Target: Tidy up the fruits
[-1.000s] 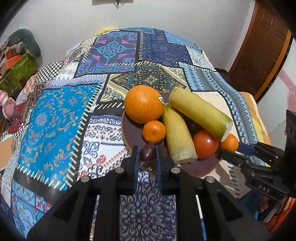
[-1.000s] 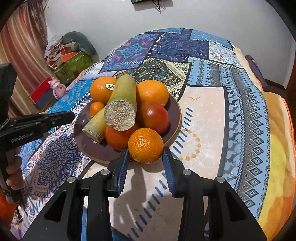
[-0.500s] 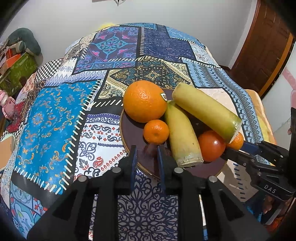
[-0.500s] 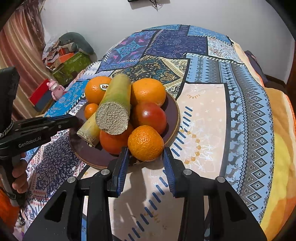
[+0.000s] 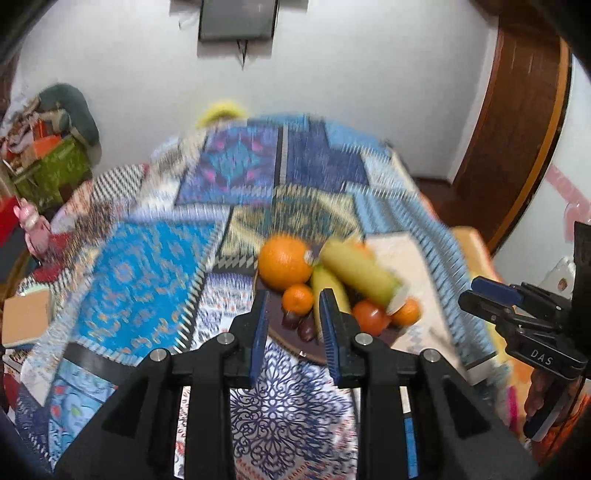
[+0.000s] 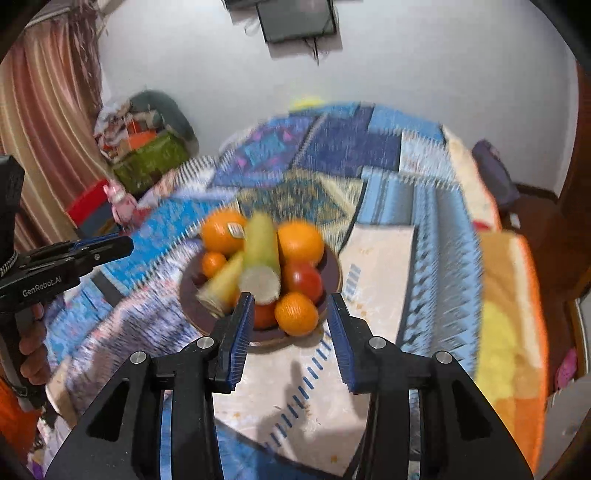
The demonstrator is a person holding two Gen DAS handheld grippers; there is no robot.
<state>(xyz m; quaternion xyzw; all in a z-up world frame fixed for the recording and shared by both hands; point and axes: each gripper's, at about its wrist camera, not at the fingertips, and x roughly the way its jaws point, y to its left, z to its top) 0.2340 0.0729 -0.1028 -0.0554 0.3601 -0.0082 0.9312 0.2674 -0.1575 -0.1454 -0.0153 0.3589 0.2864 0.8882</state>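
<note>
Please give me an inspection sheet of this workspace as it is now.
Surface: patchwork cloth over the table, blurred.
Job's things: brown plate with big orange, small orange, tomato, two long yellow-green pieces, dark fruits.
Clutter: box at the table's left edge.
Grippers: left tongs open, empty; right tongs open, empty, apart from the plate.
Cables: cord below the wall screen.
Surroundings: curtain, wooden door, pile of things.

Fruits (image 6: 295, 240) piled on plate (image 6: 332, 280), plate on patterned cloth (image 6: 376, 280).
</note>
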